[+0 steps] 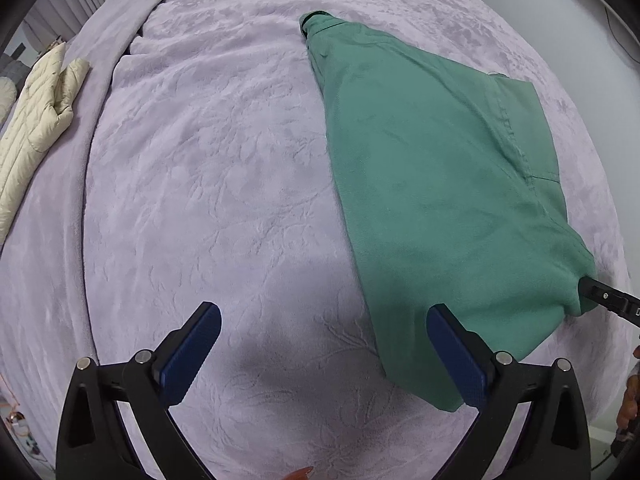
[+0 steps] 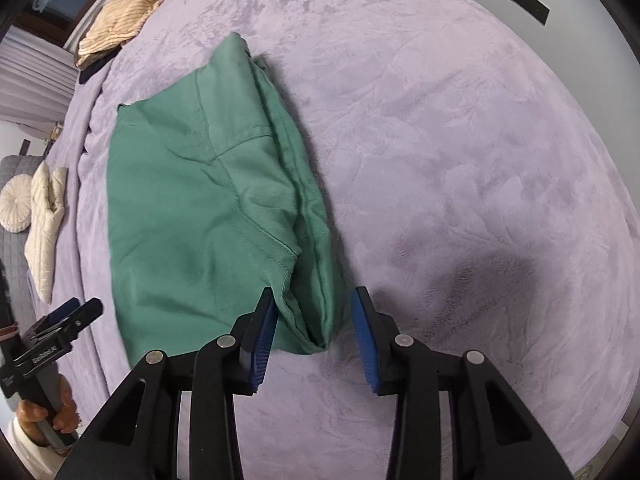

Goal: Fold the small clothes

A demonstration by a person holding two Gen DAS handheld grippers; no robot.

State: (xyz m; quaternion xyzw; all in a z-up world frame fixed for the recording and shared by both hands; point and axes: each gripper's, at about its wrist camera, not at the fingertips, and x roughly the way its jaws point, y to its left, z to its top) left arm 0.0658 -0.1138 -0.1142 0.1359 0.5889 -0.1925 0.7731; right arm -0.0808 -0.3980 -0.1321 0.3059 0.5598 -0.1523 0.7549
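Right wrist view: green garment (image 2: 200,208) folded lengthwise on lilac blanket (image 2: 460,140), right gripper (image 2: 314,332) parted round its near corner, left gripper (image 1: 324,344) wide, empty; next, probably regrasp for crosswise fold.

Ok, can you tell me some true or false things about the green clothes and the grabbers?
1. The green garment lies folded on a lilac blanket. True.
2. The left gripper clamps the garment. False: its jaws stand wide open, the cloth beside one of them.
3. The right gripper has its jaws apart around the garment's corner. True.
4. A cream jacket lies on top of the green garment. False: it lies apart, near the blanket's edge.
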